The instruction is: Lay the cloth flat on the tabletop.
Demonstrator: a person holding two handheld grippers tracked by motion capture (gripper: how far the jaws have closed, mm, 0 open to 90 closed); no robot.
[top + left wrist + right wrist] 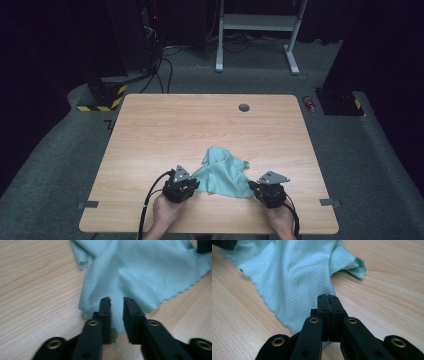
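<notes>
The step in hand looks like spreading or folding a cloth [222,175], a teal wash-rag that lies rumpled on the worktop [165,130] toward the near edge, between the two hands. From the centre of the worktop it sits at about six o'clock, its far corner bunched up and pointing to twelve.

The left claw [192,184] is at the cloth's near corner, at roughly eight o'clock from the cloth's middle. In the left gripper view that claw [117,300] stands a little spread, with a strip of cloth lying in the gap between the jaws; the pads do not press on it, so I judge this corner free for now. The left hand [167,212] comes in from six o'clock, held low, with the claw pointing forward and slightly toward the right.

The right claw [252,186] is at the opposite near corner, at about four o'clock from the cloth's middle. In the right gripper view the claw [328,298] is pressed together, pinching the corner of the cloth. The right hand [280,215] also enters from six o'clock, low over the worktop, angled a little to the left.

The next move, as I read it, calls for the left claw to close on its corner, so both corners can be lifted or pulled evenly.
</notes>
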